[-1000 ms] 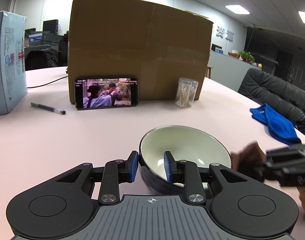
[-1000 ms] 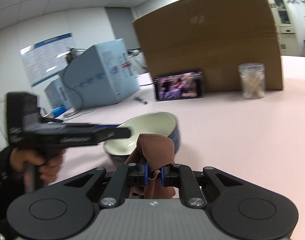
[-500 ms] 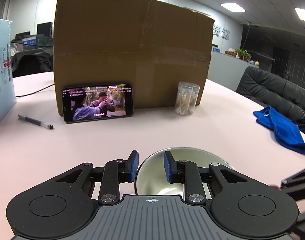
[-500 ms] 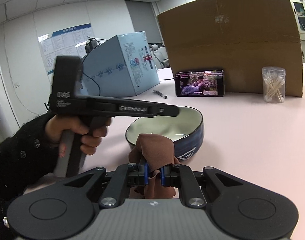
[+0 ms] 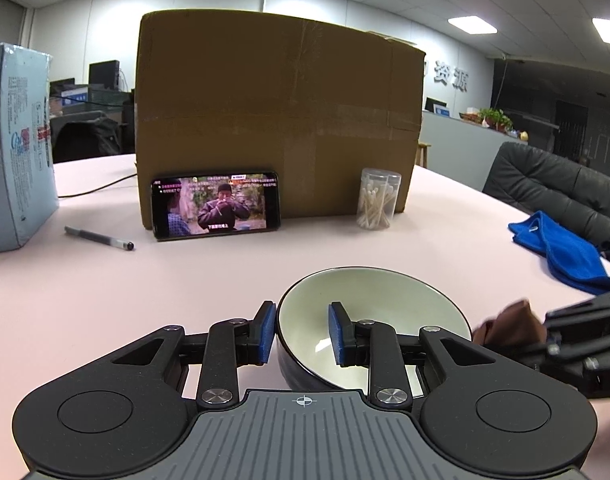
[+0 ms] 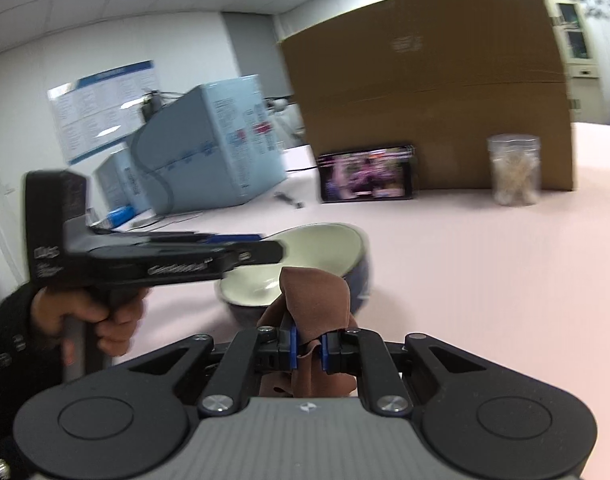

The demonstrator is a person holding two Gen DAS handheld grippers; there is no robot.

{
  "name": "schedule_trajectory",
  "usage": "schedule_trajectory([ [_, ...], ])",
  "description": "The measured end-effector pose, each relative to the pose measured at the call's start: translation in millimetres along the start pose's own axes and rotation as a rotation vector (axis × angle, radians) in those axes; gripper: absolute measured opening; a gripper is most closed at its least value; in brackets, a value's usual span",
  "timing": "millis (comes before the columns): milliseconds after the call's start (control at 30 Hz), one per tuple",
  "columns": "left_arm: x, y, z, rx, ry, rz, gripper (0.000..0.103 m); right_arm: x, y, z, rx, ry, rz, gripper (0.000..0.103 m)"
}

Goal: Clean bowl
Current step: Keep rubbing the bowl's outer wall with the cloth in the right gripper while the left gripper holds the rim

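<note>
The left tool [image 5: 301, 334] is clamping the tilted bowl [image 5: 379, 320] by its rim, mouth seemingly facing the cloth [image 6: 315, 300] the right tool [image 6: 308, 347] is pinching.

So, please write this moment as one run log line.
left gripper: shut on dark-blue ceramic bowl rim | right gripper: shut on brown cloth beside bowl | wiping: not started

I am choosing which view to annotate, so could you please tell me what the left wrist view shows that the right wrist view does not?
Only left wrist: a crumpled blue cloth and a black leather chair. Only right wrist: the bare hand holding the left gripper, and a blue-bordered wall poster. Both: the cream-lined dark bowl, brown cloth, cardboard box, phone.
</note>
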State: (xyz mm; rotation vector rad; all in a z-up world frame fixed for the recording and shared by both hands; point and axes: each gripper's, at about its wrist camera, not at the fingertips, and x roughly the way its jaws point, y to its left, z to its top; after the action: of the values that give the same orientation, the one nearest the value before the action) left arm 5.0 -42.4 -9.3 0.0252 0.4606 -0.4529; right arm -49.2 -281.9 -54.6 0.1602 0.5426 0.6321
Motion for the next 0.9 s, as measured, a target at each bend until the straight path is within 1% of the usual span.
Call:
schedule_trajectory([
  [167, -1, 0, -1, 0.004, -0.007, -0.004, 0.026, 0, 7, -1, -0.028, 0.019, 0.064, 0.015],
  [200, -1, 0, -1, 0.005, -0.008, -0.008, 0.026, 1, 9, -1, -0.035, 0.024, 0.088, 0.015],
  [300, -2, 0, -2, 0.009, -0.009, -0.015, 0.026, 2, 14, -1, -0.046, 0.031, 0.100, 0.014],
  [467, -3, 1, -2, 0.006, -0.006, -0.031, 0.026, 0, 5, 3, -0.003, 0.015, 0.050, 0.014],
  [567, -3, 1, -3, 0.004, -0.004, -0.034, 0.026, -2, -1, 5, 0.020, -0.003, -0.006, 0.014],
  [700, -3, 1, -3, 0.002, -0.002, -0.038, 0.026, -3, -9, 8, 0.052, -0.026, -0.102, 0.015],
  [767, -3, 2, -4, 0.000, -0.001, -0.040, 0.026, -1, -14, 8, 0.073, -0.027, -0.106, 0.015],
  [867, -3, 2, -4, 0.000, 0.000, -0.041, 0.026, 0, -12, 7, 0.057, -0.024, -0.094, 0.014],
  [900, -3, 1, -4, 0.000, 0.000, -0.041, 0.026, 1, -10, 7, 0.047, -0.020, -0.077, 0.014],
])
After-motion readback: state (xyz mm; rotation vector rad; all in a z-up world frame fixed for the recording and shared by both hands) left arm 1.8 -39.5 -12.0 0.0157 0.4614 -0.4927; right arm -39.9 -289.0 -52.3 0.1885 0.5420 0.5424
